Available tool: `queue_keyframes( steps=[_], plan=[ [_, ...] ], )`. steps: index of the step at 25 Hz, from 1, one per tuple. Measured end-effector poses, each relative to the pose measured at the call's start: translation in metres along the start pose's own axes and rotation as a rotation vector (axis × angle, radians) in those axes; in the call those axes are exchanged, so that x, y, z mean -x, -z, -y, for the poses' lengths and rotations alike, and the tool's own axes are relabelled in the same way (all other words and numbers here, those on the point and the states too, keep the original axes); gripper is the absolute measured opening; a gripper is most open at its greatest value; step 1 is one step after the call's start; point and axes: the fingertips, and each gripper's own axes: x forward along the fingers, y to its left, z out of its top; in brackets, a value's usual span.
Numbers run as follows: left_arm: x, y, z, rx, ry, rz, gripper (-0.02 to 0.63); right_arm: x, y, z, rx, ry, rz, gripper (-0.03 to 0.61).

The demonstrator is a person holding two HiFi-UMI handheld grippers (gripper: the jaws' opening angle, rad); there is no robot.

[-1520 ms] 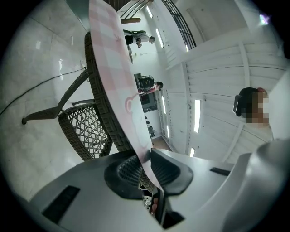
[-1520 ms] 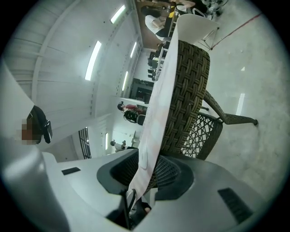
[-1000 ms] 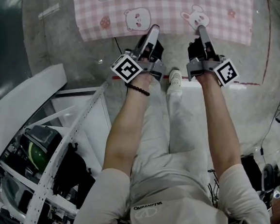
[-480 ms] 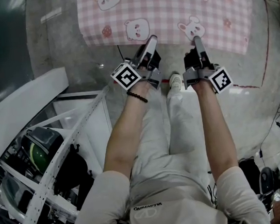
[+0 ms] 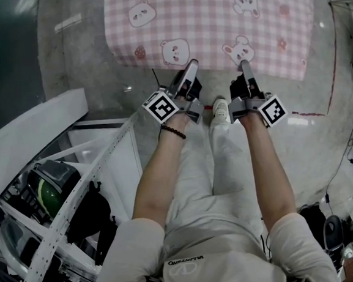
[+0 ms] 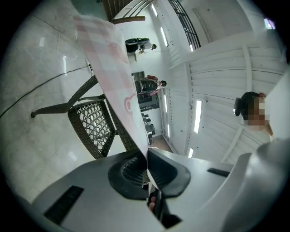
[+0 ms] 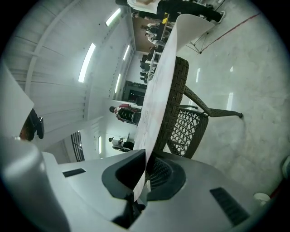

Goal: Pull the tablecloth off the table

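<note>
A: Why do we have both grippers on the same hem?

B: So the pull spreads evenly, as we judge it. In the head view the left gripper (image 5: 191, 67) and the right gripper (image 5: 244, 69) sit side by side at the lower edge of the tablecloth (image 5: 209, 18). They are near the middle of that hem, with a gap between them. Two holds should keep the sheet flat instead of bunching it to one point.

A: And the jaws?

B: Each pair is pressed together on the fabric. In the left gripper view the pink tablecloth (image 6: 113, 77) runs down from the upper left and vanishes between the dark pads of the left gripper (image 6: 147, 168). In the right gripper view the tablecloth (image 7: 156, 95) comes down from the top centre and is nipped the same way by the right gripper (image 7: 144, 171).

A: Where does it lie?

B: Across the top of the head view, spread flat, its upper part cut off by the frame. In the right gripper view it lies along the rim of the wicker table (image 7: 180, 90), so we judge that it covers the table at least in part.

A: Which way does it run?

B: The hem we hold runs left to right, dipping a little toward the right. The visible part is wider than it is deep, but the far edge is out of frame. So we can't settle its long axis. A pull would go down the frame, toward us.
</note>
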Motion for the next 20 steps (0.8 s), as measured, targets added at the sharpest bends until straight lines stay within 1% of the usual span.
queue_keyframes(
  steps=[6,8,11,14,16,20],
  plan=[
    [-0.0016,0.0005,-0.0007,0.032,-0.002,0.007,0.003,-0.0029,-0.0021,0.0046,-0.006,0.025,-0.014,0.009],
    [-0.0016,0.0000,-0.0005,0.027,-0.005,0.005,0.003,-0.0039,-0.0012,0.0052,-0.017,0.027,-0.021,0.009],
    [-0.0006,0.0011,-0.0012,0.035,-0.022,-0.001,0.003,-0.0034,-0.0011,0.0056,-0.025,0.041,-0.030,0.009],
    [0.0007,0.0020,-0.0016,0.064,-0.041,-0.006,0.003,-0.0037,-0.0009,0.0023,-0.037,0.059,-0.032,0.009],
    [0.0001,0.0007,0.0017,0.054,-0.042,-0.006,0.003,-0.0031,-0.0011,0.0025,-0.038,0.070,-0.040,0.009],
    [-0.0006,0.0020,0.0016,0.063,-0.052,-0.004,0.003,-0.0054,-0.0015,0.0049,-0.043,0.075,-0.060,0.009]
  ],
)
